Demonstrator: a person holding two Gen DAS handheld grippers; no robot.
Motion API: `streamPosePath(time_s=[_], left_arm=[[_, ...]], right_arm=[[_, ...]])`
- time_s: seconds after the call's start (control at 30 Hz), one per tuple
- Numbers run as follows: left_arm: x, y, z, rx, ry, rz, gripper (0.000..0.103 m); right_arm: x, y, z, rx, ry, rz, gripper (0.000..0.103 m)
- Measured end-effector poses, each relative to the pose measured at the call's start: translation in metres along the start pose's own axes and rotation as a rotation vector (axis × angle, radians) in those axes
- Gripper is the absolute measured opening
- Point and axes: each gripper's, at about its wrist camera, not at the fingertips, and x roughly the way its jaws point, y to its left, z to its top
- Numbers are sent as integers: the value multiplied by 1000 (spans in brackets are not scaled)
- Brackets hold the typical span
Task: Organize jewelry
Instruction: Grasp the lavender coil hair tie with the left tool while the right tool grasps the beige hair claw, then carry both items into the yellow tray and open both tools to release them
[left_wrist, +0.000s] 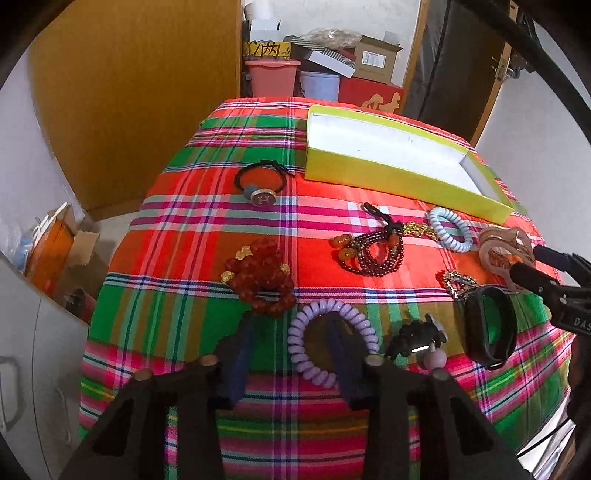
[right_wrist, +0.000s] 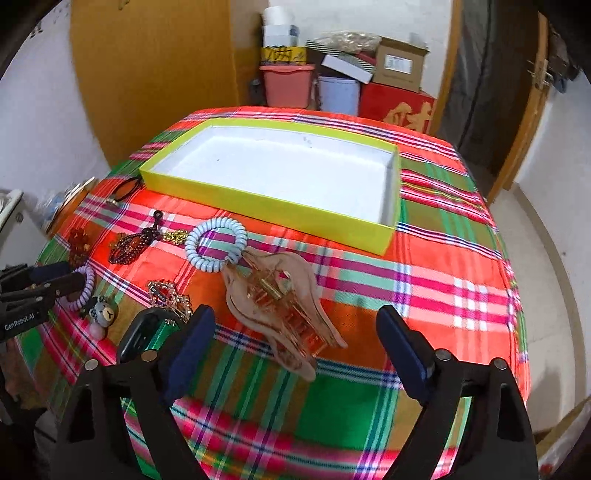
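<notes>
An empty yellow-green box (left_wrist: 373, 166) (right_wrist: 258, 205) with a white inside lies at the back of the plaid cloth. My left gripper (left_wrist: 291, 325) is open, its fingers either side of the near edge of a purple spiral hair tie (left_wrist: 321, 314). My right gripper (right_wrist: 295, 314) is open around a pink hair claw clip (right_wrist: 273, 295), which also shows in the left wrist view (left_wrist: 506, 247). Other pieces lie loose: a red bead bracelet (left_wrist: 262, 277), a dark bead bracelet (left_wrist: 369, 251), a blue spiral tie (right_wrist: 216, 240), a black hair tie (left_wrist: 258, 181).
A black bangle (left_wrist: 487, 325), a bear charm (right_wrist: 103, 314), a gold clip (right_wrist: 166, 295) and a gold chain (right_wrist: 173, 236) lie on the cloth (right_wrist: 424, 295). Boxes and buckets (right_wrist: 332, 74) stand behind the table. A wooden door (left_wrist: 129, 92) is at left.
</notes>
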Motion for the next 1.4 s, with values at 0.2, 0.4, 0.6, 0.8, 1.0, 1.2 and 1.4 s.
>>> streamPosePath(time_s=[0.2,0.4,0.6,0.8,1.0,1.2,1.4], left_arm=[[-1,4,0,-13,-2,-29,11],[-4,6,-2,-37,3,-74,9],[-20,-1,-3,-25,-26,-115,9],[-38,-8,1,-17,-63,-133,9],[-53,-17,11,3,-97,-150,9],[-57,-29,32,32,-127,-175,9],[-48,-37,64,54,-145,-204,9]], right_arm=[[9,1,4,-25,31,11,53],[3,1,1,-7,29,7,30],[-12,0,-2,25,6,7,25],[-29,2,-7,39,-16,12,25],[-44,3,-7,56,-43,13,25],[-53,2,1,75,-70,9,25],[-52,1,23,73,-97,9,25]])
